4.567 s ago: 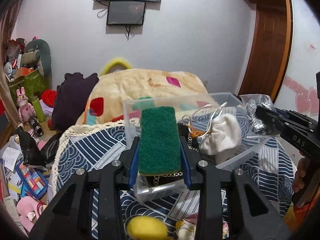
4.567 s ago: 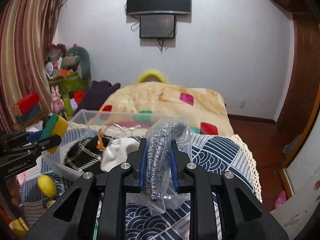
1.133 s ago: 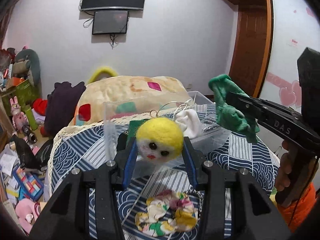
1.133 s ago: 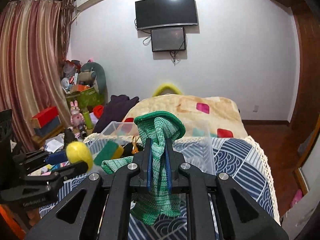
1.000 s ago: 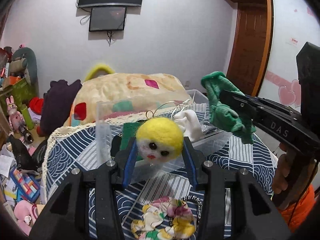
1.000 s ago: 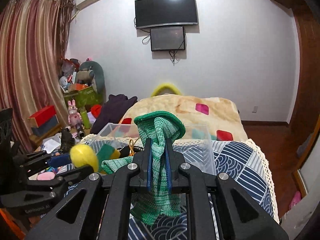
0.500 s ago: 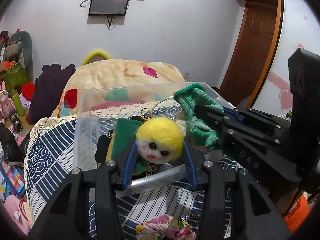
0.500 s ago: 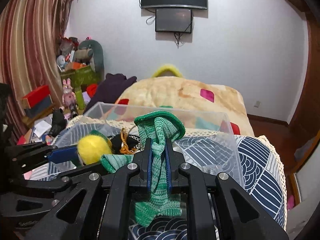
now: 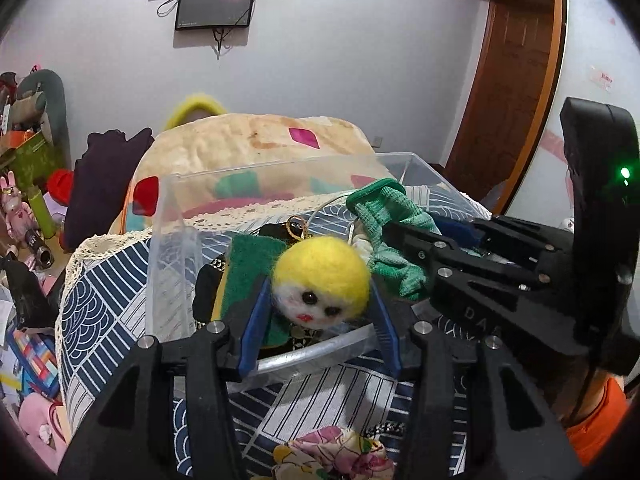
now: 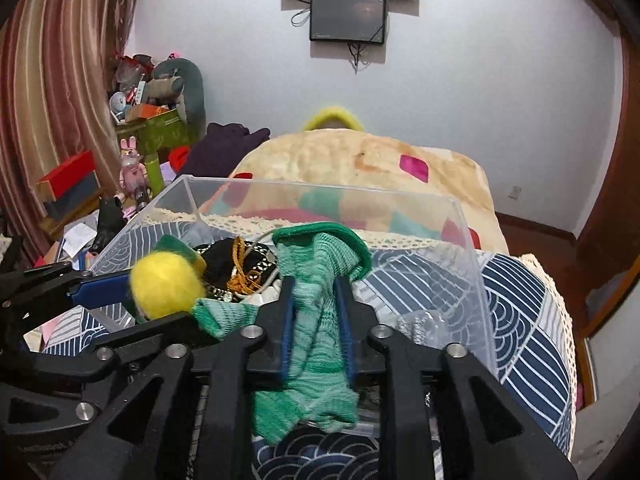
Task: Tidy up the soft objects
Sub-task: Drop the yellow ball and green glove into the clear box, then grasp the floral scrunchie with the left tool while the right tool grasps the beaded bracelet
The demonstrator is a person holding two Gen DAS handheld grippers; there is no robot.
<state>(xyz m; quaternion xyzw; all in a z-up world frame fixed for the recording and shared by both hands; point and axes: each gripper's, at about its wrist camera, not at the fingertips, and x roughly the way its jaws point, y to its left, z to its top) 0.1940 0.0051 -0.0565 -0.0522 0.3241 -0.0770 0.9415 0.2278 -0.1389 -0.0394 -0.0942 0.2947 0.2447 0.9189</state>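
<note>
Both tools hang over the near rim of the clear bin [image 9: 276, 168], which sits on the blue patterned cloth [image 9: 104, 304]. The left tool [image 9: 320, 312] has its blue pads closed around a yellow felt head [image 9: 320, 280], holding it just above the bin's front wall. The right tool [image 10: 316, 320] is pinched tight on a green sock [image 10: 316, 300], whose cuff stands above the pads and whose toe droops below them, over the rim. Inside the bin lie a green sponge [image 9: 248, 264], a black pouch [image 10: 228, 256] with a gold chain, and something white I cannot make out.

The tools are crowded together; the sock's loose end touches or nearly touches the felt head in the right view. If both let go at once, the sock could drape over the left tool or snag on it and be dragged back out. The drooping toe looks to hang outside the front wall, so a release here might leave the sock straddling the rim or sliding onto the cloth. The head is round and light and could bounce off the sponge. A floral scrap [image 9: 336, 456] waits on the cloth nearby.
</note>
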